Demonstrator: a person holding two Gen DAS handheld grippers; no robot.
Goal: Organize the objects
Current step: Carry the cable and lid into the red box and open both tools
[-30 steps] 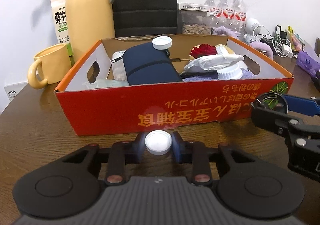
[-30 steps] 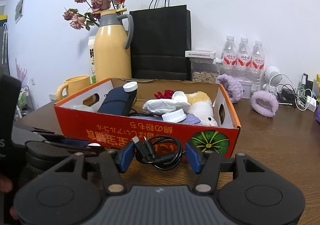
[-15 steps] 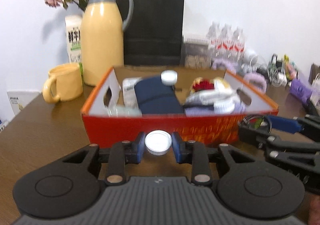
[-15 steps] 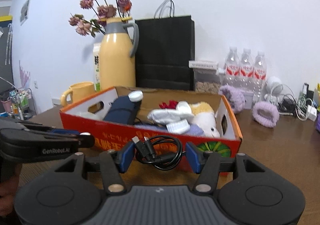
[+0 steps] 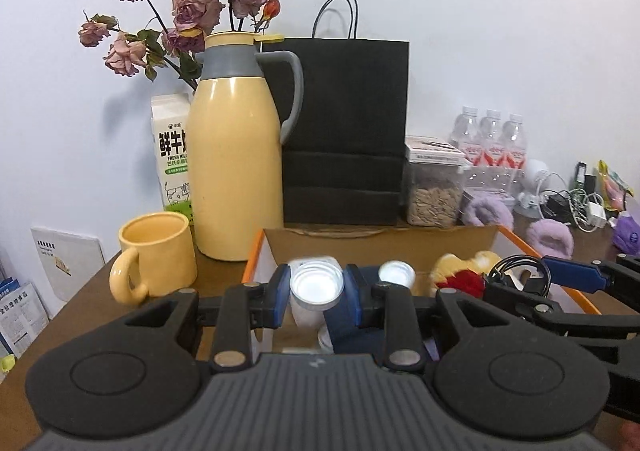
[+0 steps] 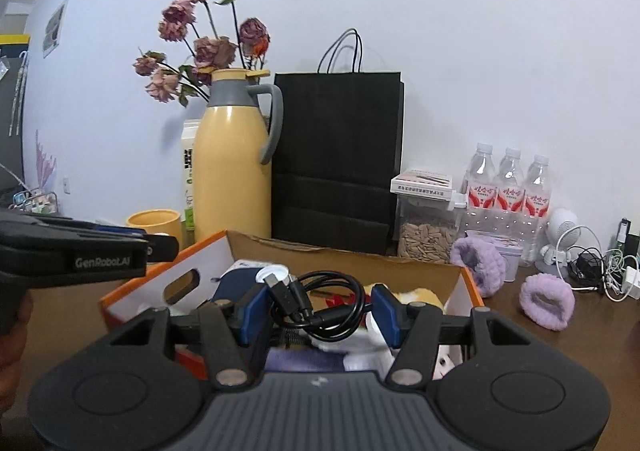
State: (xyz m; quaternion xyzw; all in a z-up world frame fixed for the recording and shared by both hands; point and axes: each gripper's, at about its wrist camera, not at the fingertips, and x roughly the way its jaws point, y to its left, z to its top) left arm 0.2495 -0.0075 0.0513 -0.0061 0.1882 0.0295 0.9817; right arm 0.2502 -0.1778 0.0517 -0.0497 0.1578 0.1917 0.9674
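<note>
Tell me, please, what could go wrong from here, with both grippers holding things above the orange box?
1. The left gripper pinches a small white cap only at its rim; it could slip out and roll off among the clutter.
2. The right gripper holds a coiled black cable whose plug end sticks out loose; it may uncoil or snag on the box wall.
3. The two grippers are close together over the box and could bump.

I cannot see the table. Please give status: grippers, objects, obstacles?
Left gripper shut on white cap. Right gripper shut on black cable. Both above box. Nothing in the way.
</note>
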